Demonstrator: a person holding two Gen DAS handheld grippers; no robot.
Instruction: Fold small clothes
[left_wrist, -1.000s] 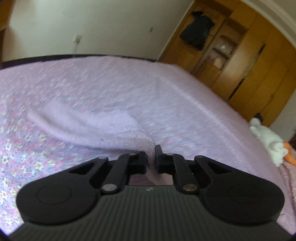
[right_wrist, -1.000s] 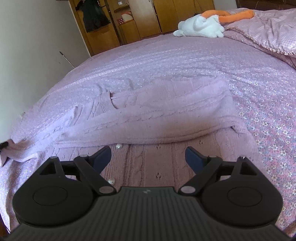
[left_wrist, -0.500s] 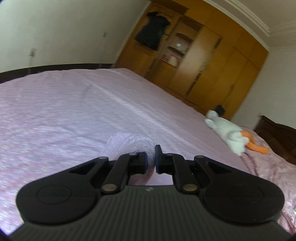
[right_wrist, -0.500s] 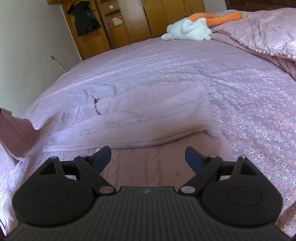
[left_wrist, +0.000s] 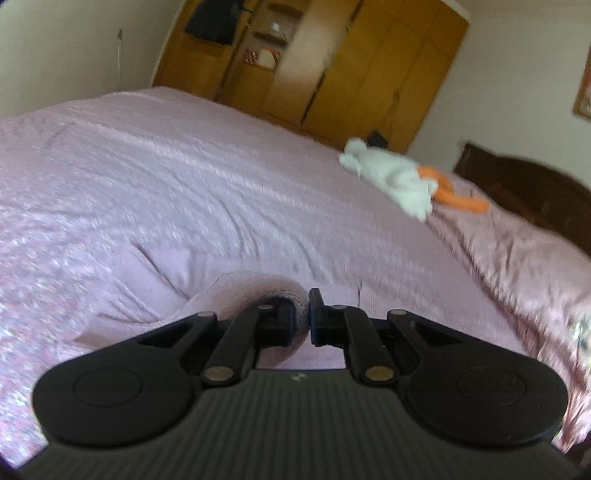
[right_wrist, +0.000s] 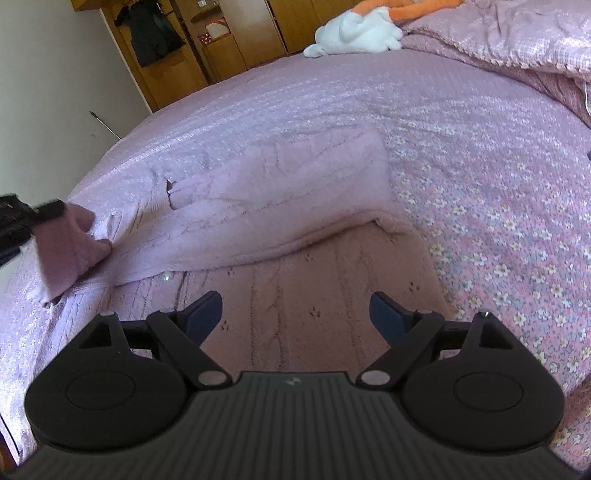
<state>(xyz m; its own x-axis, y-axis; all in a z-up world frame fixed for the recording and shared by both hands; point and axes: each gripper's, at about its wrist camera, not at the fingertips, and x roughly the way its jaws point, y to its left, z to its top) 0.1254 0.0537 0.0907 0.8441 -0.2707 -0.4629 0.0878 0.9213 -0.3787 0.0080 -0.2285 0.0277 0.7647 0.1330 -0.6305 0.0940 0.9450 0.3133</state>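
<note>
The pink cardigan (right_wrist: 280, 206) is spread on the bed (right_wrist: 480, 140), one sleeve already folded across. The other sleeve (left_wrist: 258, 295) is pinched in the left gripper (left_wrist: 308, 321); the right gripper (right_wrist: 295, 314) is spread above the near hem. Further folds are left.

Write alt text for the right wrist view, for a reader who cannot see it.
The right claw hovers open over a pink knitted cardigan spread on a pink bed cover. At the left edge the left claw pinches one sleeve, lifted over the cardigan. A white and orange plush toy lies far back, before wooden wardrobes.
</note>
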